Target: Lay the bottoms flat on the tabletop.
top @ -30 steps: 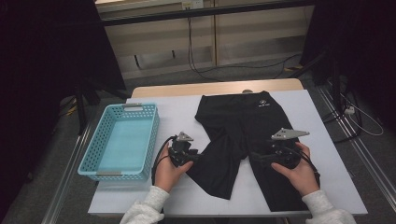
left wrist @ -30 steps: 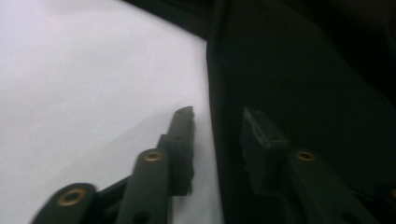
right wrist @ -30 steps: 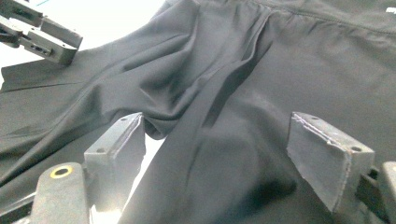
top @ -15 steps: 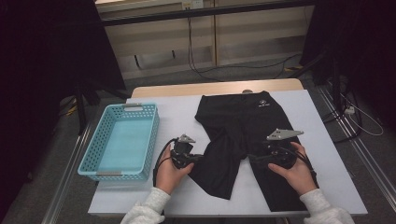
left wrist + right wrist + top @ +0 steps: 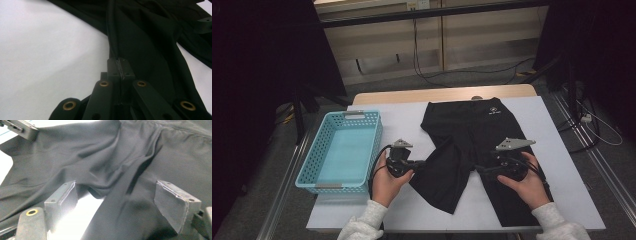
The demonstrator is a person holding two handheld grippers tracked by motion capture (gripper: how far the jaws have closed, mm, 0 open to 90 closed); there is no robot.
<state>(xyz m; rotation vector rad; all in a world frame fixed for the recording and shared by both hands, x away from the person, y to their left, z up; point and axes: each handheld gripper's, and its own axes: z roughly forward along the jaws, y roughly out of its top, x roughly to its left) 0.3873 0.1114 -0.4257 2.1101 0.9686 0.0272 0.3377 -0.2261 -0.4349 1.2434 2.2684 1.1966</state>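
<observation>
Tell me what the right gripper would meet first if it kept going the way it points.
Probably the black shorts: the right gripper stands open, facing the fabric at the crotch.

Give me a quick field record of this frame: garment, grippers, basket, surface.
garment: black shorts spread flat, waistband at the table's far side
left gripper: left gripper shut on the outer edge of one leg, jaws just closed
right gripper: right gripper open, jaws straddling the inner edge of the other leg near the crotch
basket: light blue basket left of the shorts, nothing in it
surface: white table
</observation>
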